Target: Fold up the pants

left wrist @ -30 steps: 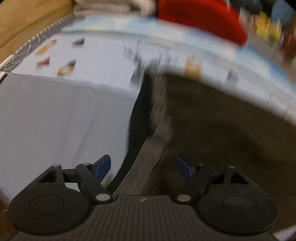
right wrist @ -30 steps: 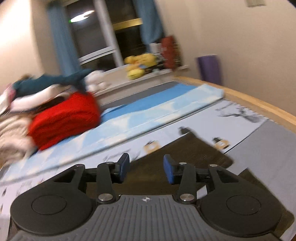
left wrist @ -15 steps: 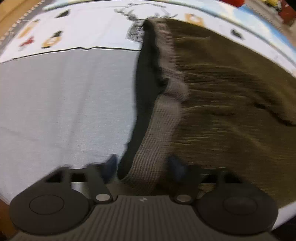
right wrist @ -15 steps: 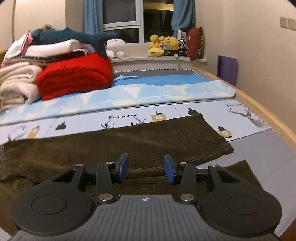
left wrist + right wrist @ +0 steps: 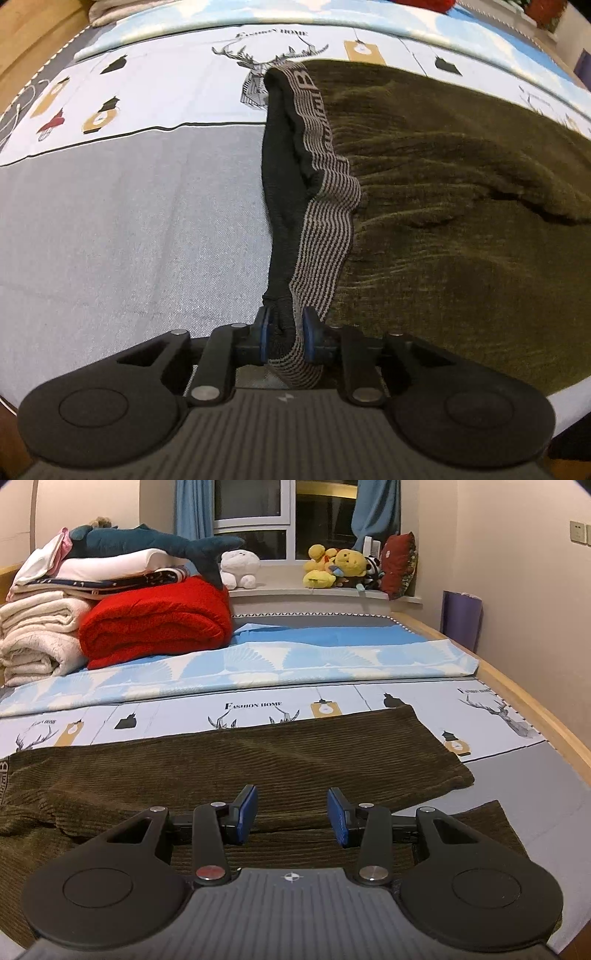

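Olive-brown corduroy pants [image 5: 461, 206] lie spread on the bed, the legs running to the right. Their striped grey elastic waistband [image 5: 321, 206] with a black lining runs up the middle of the left wrist view. My left gripper [image 5: 286, 334] is shut on the near end of that waistband. In the right wrist view the pants [image 5: 236, 764] lie across the bed with both legs side by side. My right gripper [image 5: 291, 814] is open and empty, just above the near leg.
The bed sheet [image 5: 129, 221] is grey with a printed white band and a blue sheet [image 5: 295, 657] behind. A red blanket [image 5: 155, 624], folded white blankets [image 5: 37, 631] and a plush shark sit at the back left. The wooden bed rim [image 5: 535, 716] runs along the right.
My left gripper has moved in onto the waistband and shut on it. My right gripper has steadied low over the pants legs and stays open.
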{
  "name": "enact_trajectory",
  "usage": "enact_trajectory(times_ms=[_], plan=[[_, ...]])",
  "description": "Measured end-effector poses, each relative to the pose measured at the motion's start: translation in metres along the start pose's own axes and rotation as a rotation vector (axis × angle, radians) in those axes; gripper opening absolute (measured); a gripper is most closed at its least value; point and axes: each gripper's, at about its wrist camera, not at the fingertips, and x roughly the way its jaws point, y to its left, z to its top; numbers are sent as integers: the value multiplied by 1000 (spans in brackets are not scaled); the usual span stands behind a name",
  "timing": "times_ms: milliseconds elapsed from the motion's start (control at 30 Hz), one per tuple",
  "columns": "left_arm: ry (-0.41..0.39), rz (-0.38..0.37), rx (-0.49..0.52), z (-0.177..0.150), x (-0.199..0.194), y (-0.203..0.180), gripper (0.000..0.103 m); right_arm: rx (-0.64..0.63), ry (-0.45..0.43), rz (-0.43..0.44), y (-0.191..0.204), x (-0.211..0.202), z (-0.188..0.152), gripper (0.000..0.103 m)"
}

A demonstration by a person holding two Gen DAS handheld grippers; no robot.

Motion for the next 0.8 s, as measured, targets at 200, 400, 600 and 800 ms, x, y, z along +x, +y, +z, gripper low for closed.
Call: enact_trajectory(times_ms=[200, 400, 600, 800], plan=[[-175, -34, 21, 8, -25, -13, 32, -12, 10, -3, 1, 2, -2, 44], [-17, -38, 197, 2, 0, -42, 30, 6, 21, -18, -6, 3, -2, 44], [9, -32, 149, 5, 6, -36, 32, 8, 26, -23, -8, 3, -4, 44], [-66, 10, 64, 16, 0, -27, 76, 3, 37, -25, -8, 5, -5, 44]])
